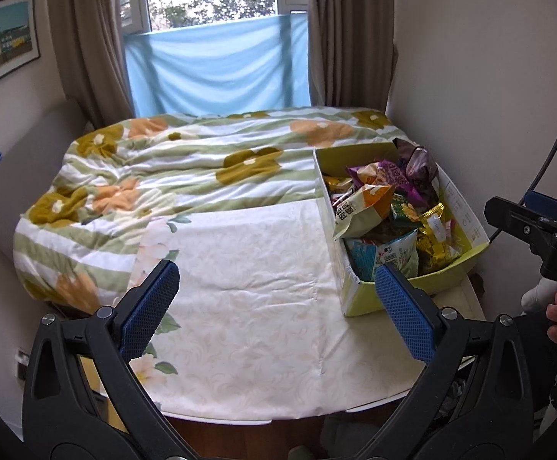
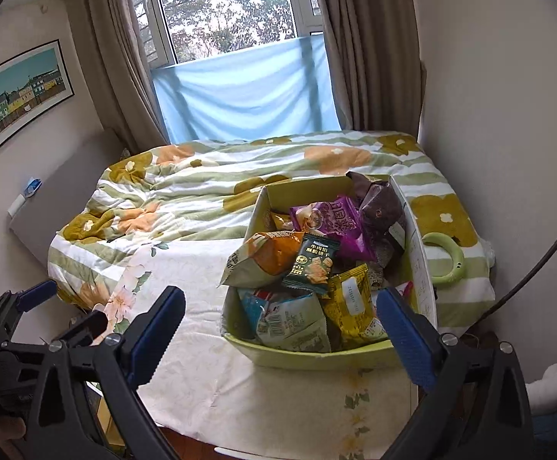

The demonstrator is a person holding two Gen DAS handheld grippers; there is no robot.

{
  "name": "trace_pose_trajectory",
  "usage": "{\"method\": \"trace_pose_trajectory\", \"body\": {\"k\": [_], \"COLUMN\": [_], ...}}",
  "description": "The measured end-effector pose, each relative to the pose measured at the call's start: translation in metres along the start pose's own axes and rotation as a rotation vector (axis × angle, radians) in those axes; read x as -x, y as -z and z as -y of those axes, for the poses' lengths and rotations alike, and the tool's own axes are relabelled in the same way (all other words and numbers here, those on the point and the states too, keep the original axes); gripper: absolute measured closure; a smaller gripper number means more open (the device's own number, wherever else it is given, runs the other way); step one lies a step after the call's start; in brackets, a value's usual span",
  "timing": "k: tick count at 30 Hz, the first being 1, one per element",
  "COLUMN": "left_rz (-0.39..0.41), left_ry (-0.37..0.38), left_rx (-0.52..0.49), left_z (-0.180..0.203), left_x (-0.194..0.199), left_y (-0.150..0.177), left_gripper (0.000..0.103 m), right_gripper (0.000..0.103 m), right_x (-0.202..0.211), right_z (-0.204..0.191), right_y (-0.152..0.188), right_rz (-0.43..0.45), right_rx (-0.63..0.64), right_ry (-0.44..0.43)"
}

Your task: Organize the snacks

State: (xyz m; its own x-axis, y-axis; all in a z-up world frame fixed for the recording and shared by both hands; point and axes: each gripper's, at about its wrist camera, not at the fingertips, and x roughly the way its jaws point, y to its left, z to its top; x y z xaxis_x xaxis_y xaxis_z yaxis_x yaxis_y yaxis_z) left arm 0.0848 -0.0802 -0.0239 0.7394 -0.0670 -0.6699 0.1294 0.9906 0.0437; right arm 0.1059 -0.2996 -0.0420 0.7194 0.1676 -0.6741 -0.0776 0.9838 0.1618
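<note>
At the bottom of each wrist view, two grippers stand with jaws spread wide and nothing between them: the left gripper (image 1: 276,308) and the right gripper (image 2: 280,324). Just beyond, on a pale cloth (image 1: 255,280) over a table, sits one open yellow-green box (image 2: 316,358), lower right of centre, heaped with snack packets (image 2: 311,264), roughly ten, among them orange, purple, green and gold. Farther back lies one flowered quilt (image 1: 171,168), then a window (image 2: 220,7).
</note>
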Motion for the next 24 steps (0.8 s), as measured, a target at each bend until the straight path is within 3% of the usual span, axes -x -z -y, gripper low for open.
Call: {"method": "trace_pose_trajectory", "body": {"k": [6,12,24], "left_rz": [0.103,0.150,0.172], "left_ry": [-0.027,-0.027,0.002], "left_rx": [0.002,0.040,0.054], "left_z": [-0.019,-0.035,-0.043], "left_x": [0.064,0.099,0.113], "left_y": [0.018,0.039,0.049], "left_gripper": [0.001,0.001,0.001], "right_gripper": [0.001,0.001,0.001], "right_x": [0.058,0.088,0.105], "right_z": [-0.033,-0.052,-0.065], "right_y": [0.024,0.050,0.065], "right_rz": [0.074,0.095,0.128], "right_rx": [0.046,0.051,0.028], "right_ry": [0.085,0.127,0.139]}}
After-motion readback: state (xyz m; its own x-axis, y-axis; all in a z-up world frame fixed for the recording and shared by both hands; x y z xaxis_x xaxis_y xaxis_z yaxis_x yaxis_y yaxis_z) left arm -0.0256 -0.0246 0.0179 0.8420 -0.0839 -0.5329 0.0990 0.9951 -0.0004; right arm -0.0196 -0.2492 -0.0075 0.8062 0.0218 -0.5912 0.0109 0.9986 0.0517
